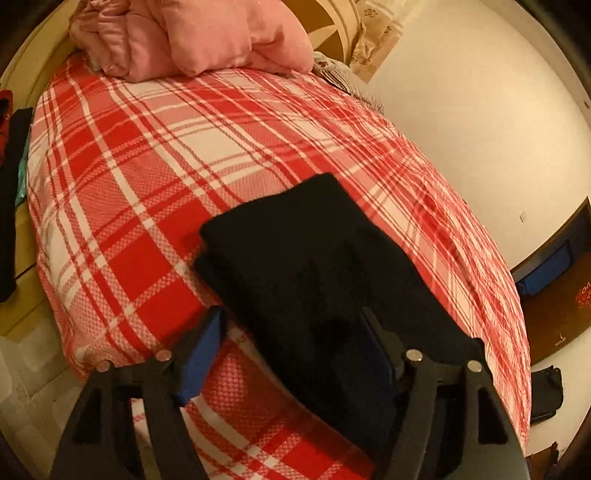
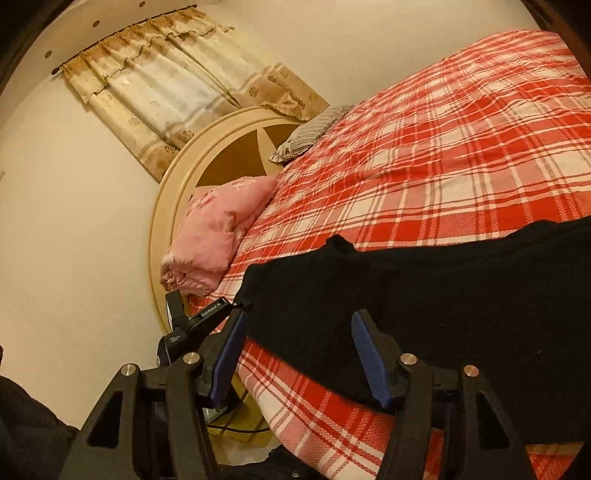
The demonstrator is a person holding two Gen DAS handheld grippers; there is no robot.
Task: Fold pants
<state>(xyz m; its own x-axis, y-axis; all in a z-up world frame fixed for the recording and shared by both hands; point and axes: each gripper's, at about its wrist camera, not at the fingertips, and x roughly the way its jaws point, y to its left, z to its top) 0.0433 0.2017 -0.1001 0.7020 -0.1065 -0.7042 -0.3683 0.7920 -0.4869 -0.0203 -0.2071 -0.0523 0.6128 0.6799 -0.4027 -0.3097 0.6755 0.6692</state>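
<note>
Here, the folded black pants (image 1: 295,258) lie on the red checked bed (image 1: 129,166), under the wide-apart, empty fingers of the left gripper (image 1: 291,332) and right gripper (image 2: 297,332), near a pink blanket (image 1: 192,33).

Pants (image 1: 295,258) lie on the bedspread (image 1: 147,166), pillows (image 1: 192,33) behind them.

"genrobot.ai" on left gripper (image 2: 210,314)

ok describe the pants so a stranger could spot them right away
Start at the bed with the red and white plaid cover. Near its front edge, far from the pink pillows, lie the pants, folded flat. They are the only plain black thing on the cover.
</note>
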